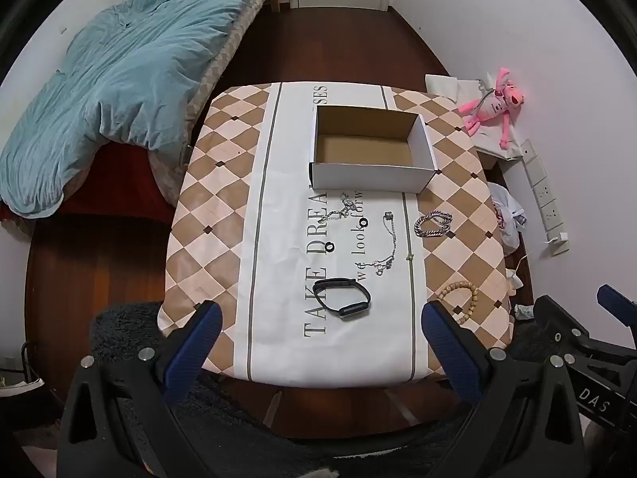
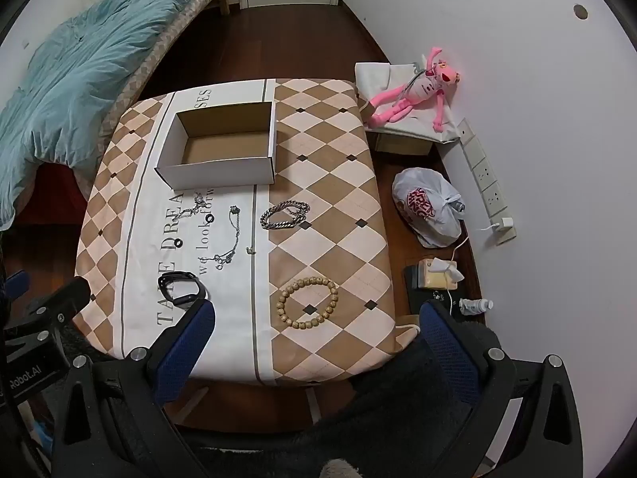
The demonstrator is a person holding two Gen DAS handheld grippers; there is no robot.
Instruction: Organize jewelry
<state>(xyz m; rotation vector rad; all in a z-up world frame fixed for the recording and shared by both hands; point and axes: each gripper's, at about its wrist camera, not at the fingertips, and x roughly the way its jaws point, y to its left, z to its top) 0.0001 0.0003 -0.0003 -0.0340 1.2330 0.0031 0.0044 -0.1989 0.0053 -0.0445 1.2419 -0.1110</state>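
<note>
An empty white cardboard box (image 1: 372, 177) (image 2: 215, 169) stands at the far middle of the table. In front of it lie a black smart band (image 1: 342, 298) (image 2: 183, 287), two small black rings (image 1: 363, 222) (image 1: 329, 245), two thin silver necklaces (image 1: 388, 245) (image 2: 231, 239), a thick silver chain bracelet (image 1: 433, 223) (image 2: 284, 215) and a wooden bead bracelet (image 1: 462, 298) (image 2: 308, 302). My left gripper (image 1: 320, 320) is open and empty above the near table edge. My right gripper (image 2: 318, 320) is open and empty, just short of the bead bracelet.
The table has a checked cloth (image 1: 207, 215) (image 2: 338, 183). A bed with a blue quilt (image 1: 119, 79) is at the left. At the right by the wall are a pink plush toy (image 2: 414, 91), a white plastic bag (image 2: 430, 207), a power strip (image 2: 487, 177) and a tissue box (image 2: 434, 277).
</note>
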